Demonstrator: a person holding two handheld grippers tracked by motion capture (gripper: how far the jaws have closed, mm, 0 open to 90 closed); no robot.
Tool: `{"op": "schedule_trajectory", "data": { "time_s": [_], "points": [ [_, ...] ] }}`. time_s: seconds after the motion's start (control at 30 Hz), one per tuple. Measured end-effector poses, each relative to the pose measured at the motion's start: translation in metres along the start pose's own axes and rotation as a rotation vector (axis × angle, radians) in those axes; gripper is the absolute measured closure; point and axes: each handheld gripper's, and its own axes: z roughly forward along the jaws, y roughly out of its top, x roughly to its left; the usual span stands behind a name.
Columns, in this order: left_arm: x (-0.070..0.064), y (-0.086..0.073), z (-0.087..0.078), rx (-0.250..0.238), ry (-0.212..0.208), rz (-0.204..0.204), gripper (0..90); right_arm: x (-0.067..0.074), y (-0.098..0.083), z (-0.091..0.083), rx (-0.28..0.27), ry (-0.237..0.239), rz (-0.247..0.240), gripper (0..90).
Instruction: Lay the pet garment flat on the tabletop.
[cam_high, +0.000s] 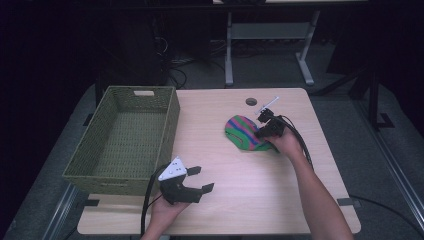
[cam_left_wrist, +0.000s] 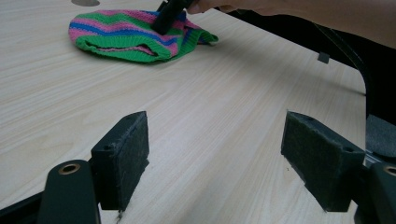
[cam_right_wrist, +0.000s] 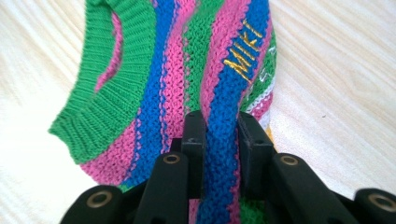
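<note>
A knitted hat (cam_high: 242, 132) striped green, pink and blue lies on the light wooden table (cam_high: 235, 200), right of its middle. My right gripper (cam_high: 263, 131) rests on the hat's right side, shut on a fold of the knit (cam_right_wrist: 222, 140); the pads pinch a blue stripe, near yellow stitched letters (cam_right_wrist: 243, 58). The hat (cam_left_wrist: 135, 35) also lies far off in the left gripper view, with the right gripper's dark jaws on it. My left gripper (cam_high: 200, 179) hovers near the table's front edge, open, with bare wood between its pads (cam_left_wrist: 123, 158).
A green woven basket (cam_high: 125, 137) with nothing in it stands on the table's left half. A round cable hole (cam_high: 251, 102) sits near the far edge. Beyond the table are a desk frame (cam_high: 270, 45) and cables on the floor.
</note>
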Motion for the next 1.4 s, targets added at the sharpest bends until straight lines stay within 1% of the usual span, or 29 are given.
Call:
{"op": "schedule_trajectory", "data": {
  "time_s": [0.07, 0.13, 0.17, 0.23, 0.27, 0.33, 0.37, 0.4, 0.47, 0.5, 0.53, 0.6, 0.67, 0.73, 0.77, 0.83, 0.9, 0.93, 0.97, 1.03, 1.13, 1.23, 1.27, 1.4],
  "points": [
    [0.0, 0.0, 0.0, 0.001, -0.001, 0.003, 23.0, 0.0, 0.001, -0.005, -0.012, 0.013, 0.003, 75.8],
    [-0.001, 0.0, 0.001, 0.0, -0.002, 0.0, 23.0, 0.001, 0.002, -0.011, -0.026, 0.012, 0.0, 76.0],
    [-0.002, 0.0, 0.001, 0.003, -0.002, 0.005, 23.0, 0.002, 0.002, -0.014, -0.033, 0.018, 0.006, 76.1],
    [-0.002, 0.0, 0.001, 0.003, -0.001, 0.01, 23.0, 0.003, 0.003, -0.025, -0.053, 0.023, 0.002, 76.2],
    [-0.002, 0.0, 0.001, 0.003, -0.002, 0.007, 23.0, 0.003, 0.003, -0.025, -0.053, 0.023, 0.002, 76.2],
    [-0.002, 0.0, 0.002, 0.007, 0.0, 0.01, 23.0, 0.004, 0.002, -0.033, -0.07, 0.036, 0.001, 76.3],
    [-0.002, 0.0, 0.001, 0.006, 0.0, 0.01, 23.0, 0.006, 0.002, -0.041, -0.085, 0.042, -0.003, 76.3],
    [-0.002, 0.0, 0.001, 0.005, 0.0, 0.008, 23.0, 0.006, 0.002, -0.041, -0.085, 0.042, -0.003, 76.3],
    [-0.003, 0.0, 0.001, 0.005, 0.001, 0.01, 23.0, 0.008, 0.001, -0.049, -0.098, 0.06, -0.005, 76.3],
    [-0.003, 0.0, 0.001, 0.005, 0.002, 0.011, 23.0, 0.013, -0.001, -0.059, -0.113, 0.068, -0.017, 76.3],
    [-0.003, 0.0, 0.002, 0.005, 0.001, 0.007, 23.0, 0.013, -0.001, -0.059, -0.113, 0.068, -0.017, 76.3],
    [-0.003, 0.0, 0.002, 0.005, 0.002, 0.008, 23.0, 0.019, -0.002, -0.07, -0.142, 0.09, -0.032, 76.3],
    [-0.003, 0.0, 0.002, 0.006, 0.004, 0.011, 23.0, 0.025, -0.002, -0.08, -0.161, 0.096, -0.041, 76.3],
    [-0.003, 0.0, 0.001, 0.01, 0.006, 0.019, 23.0, 0.032, -0.004, -0.092, -0.186, 0.102, -0.063, 76.3],
    [-0.003, 0.0, 0.001, 0.006, 0.006, 0.015, 23.0, 0.036, -0.004, -0.097, -0.192, 0.101, -0.076, 76.3],
    [-0.003, 0.0, 0.001, 0.003, 0.007, 0.015, 23.0, 0.044, -0.007, -0.106, -0.209, 0.125, -0.094, 76.3],
    [-0.004, 0.0, 0.001, 0.001, 0.007, 0.015, 23.0, 0.052, -0.011, -0.113, -0.224, 0.151, -0.1, 76.3],
    [-0.004, 0.0, 0.001, -0.003, 0.006, 0.011, 23.0, 0.057, -0.014, -0.116, -0.222, 0.161, -0.101, 76.3],
    [-0.005, 0.0, 0.001, -0.003, 0.006, 0.009, 23.0, 0.062, -0.017, -0.118, -0.218, 0.163, -0.114, 76.3],
    [-0.005, 0.001, 0.001, -0.006, 0.006, 0.021, 23.0, 0.069, -0.023, -0.121, -0.217, 0.167, -0.124, 76.3],
    [-0.006, 0.001, 0.0, -0.013, 0.007, 0.034, 23.0, 0.075, -0.03, -0.124, -0.214, 0.172, -0.13, 76.2],
    [-0.005, 0.001, 0.001, -0.005, 0.003, 0.026, 23.0, 0.08, -0.038, -0.126, -0.215, 0.191, -0.133, 76.2],
    [-0.004, 0.001, 0.001, -0.007, 0.003, 0.023, 22.9, 0.082, -0.041, -0.126, -0.214, 0.199, -0.141, 76.2],
    [-0.004, 0.001, 0.0, -0.012, 0.002, 0.019, 22.9, 0.091, -0.051, -0.127, -0.211, 0.202, -0.154, 76.1]
  ]
}}
